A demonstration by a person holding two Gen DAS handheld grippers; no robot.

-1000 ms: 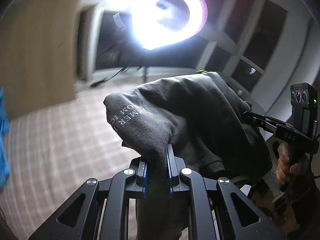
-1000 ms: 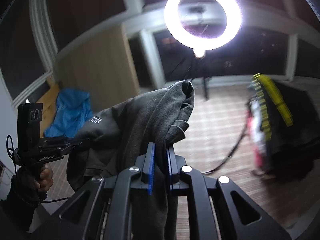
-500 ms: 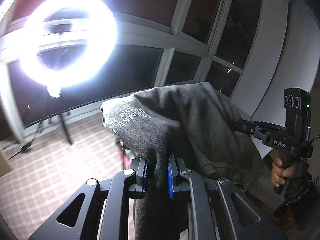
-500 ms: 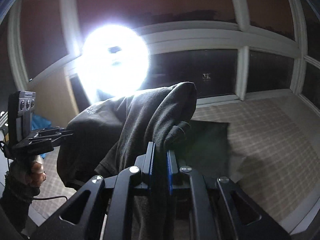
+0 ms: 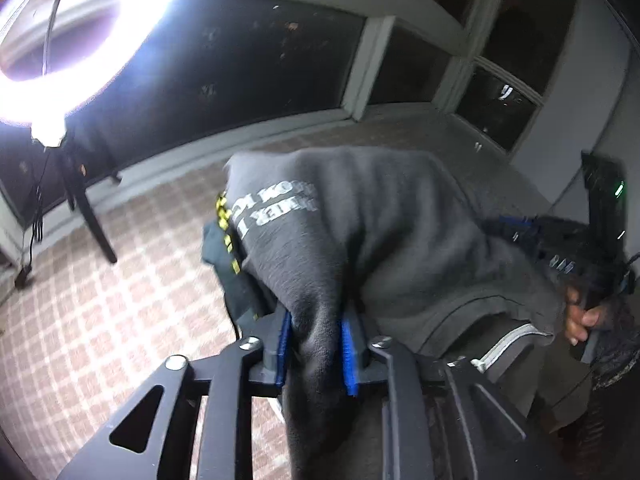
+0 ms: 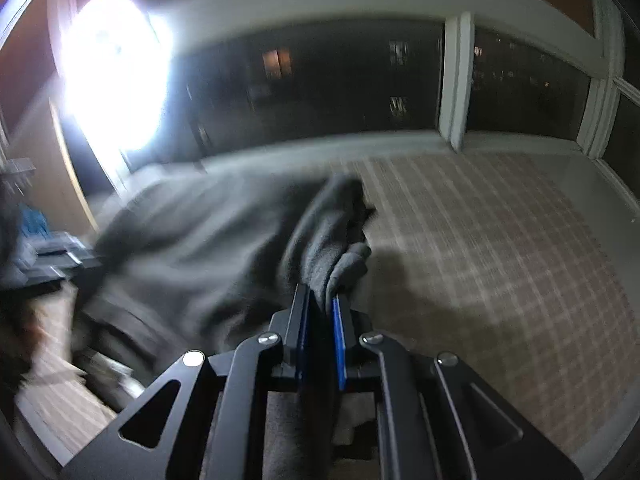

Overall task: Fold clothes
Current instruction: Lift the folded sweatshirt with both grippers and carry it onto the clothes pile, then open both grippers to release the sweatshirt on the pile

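The left gripper (image 5: 316, 350) is holding a bunched fold of a grey sweatshirt (image 5: 360, 232) between its blue pads (image 5: 349, 360); its jaws have just been opening a little, and the cloth is still filling the gap and touching both pads. The right gripper (image 6: 320, 340) is clamping another bunched edge of the same sweatshirt (image 6: 200, 248), its jaws nearly together with only the cloth between them.

The garment is hanging between the two grippers as a sagging span, draped over both sets of fingers, with its lower part falling out of sight below the jaws. In the left wrist view white printed lettering (image 5: 276, 212) is showing on the cloth near its left edge. Behind that edge a darker garment with a yellow patterned strip (image 5: 224, 220) is peeking out; what it is resting on cannot be told. At the right edge of this view a person's hand (image 5: 580, 320) is gripping the handle of the right gripper, partly covered by the sweatshirt.

Beyond the cloth a checked carpet (image 5: 100, 320) is covering the floor up to a white window frame (image 5: 356, 76) with dark panes. A bright ring light (image 5: 72, 40) on a stand is shining at the upper left. The right wrist view is blurred, with the left gripper only a dark smear at its left edge.
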